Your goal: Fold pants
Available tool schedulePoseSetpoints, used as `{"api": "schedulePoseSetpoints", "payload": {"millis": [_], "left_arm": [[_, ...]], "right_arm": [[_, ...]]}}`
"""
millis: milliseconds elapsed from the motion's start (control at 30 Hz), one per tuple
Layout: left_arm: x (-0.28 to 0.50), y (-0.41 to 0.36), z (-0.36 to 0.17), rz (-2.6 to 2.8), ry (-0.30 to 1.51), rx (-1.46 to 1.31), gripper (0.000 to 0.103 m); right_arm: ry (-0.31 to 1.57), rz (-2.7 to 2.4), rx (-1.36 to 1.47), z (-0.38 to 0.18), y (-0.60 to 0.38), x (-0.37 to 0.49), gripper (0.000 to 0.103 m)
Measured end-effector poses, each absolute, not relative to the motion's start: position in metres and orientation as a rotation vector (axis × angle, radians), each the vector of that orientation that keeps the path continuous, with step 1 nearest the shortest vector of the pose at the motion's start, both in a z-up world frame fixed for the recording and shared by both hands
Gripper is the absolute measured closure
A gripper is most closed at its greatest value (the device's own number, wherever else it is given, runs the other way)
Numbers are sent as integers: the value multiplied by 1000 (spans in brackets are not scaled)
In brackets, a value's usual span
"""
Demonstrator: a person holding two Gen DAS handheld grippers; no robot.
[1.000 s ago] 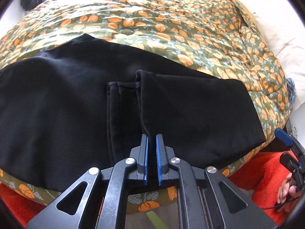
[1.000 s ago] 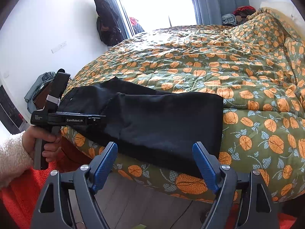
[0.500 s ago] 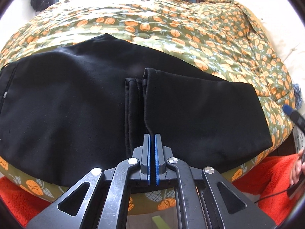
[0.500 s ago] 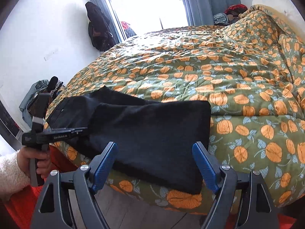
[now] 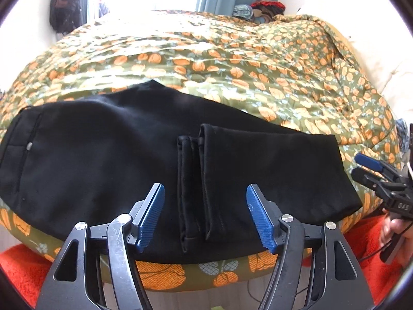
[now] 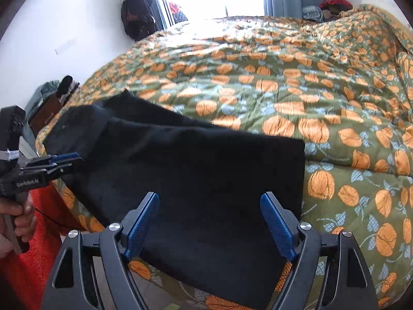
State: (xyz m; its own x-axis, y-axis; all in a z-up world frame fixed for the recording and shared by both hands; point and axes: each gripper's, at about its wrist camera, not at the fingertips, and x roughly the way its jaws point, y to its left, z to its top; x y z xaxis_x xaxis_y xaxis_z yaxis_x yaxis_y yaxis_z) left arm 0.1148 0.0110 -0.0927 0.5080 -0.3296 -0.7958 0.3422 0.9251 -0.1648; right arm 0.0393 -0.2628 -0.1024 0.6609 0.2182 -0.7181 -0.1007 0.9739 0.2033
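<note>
The black pants (image 5: 108, 155) lie on the bed (image 5: 232, 59) along its near edge, their long axis running left to right across both views. They are already doubled once: the leg hems (image 5: 196, 180) rest on top near the middle, with the waistband end (image 5: 18, 155) at the far left and the fold edge (image 6: 300, 175) at the right.

The left tongs (image 5: 205, 217) hover just in front of the hems, jaws wide apart and holding nothing; the hems lie straight ahead between the two blue pads (image 5: 152, 217). The right tongs (image 6: 210, 230) are likewise spread and empty, sitting low over the folded half near the bed's edge, with the fold edge a little to their right.

Judging by this, the next fold would carry one end over the other along that long axis. The right tongs are nearer the fold edge, the left nearer the hems and the waistband.

The cloth looks matte, fairly thick and limp, lying smooth with few wrinkles. The two hems are slightly offset, so the layers may slip apart when lifted.
</note>
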Motion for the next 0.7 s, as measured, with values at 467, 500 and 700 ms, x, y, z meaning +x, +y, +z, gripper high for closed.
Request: {"api": "schedulePoseSetpoints", "payload": {"millis": [467,500,700], "left_arm": [[127,4,-132,-373,1037,95,33],[127,3,-132,-373,1034,96,33],[128,2,-133,-385,1032,98,30]], "right_arm": [[839,177,139,-108,-252,20,22],[830,181,133,-106,-252,20,22],[1037,187,199,-158,-249,38,20]]}}
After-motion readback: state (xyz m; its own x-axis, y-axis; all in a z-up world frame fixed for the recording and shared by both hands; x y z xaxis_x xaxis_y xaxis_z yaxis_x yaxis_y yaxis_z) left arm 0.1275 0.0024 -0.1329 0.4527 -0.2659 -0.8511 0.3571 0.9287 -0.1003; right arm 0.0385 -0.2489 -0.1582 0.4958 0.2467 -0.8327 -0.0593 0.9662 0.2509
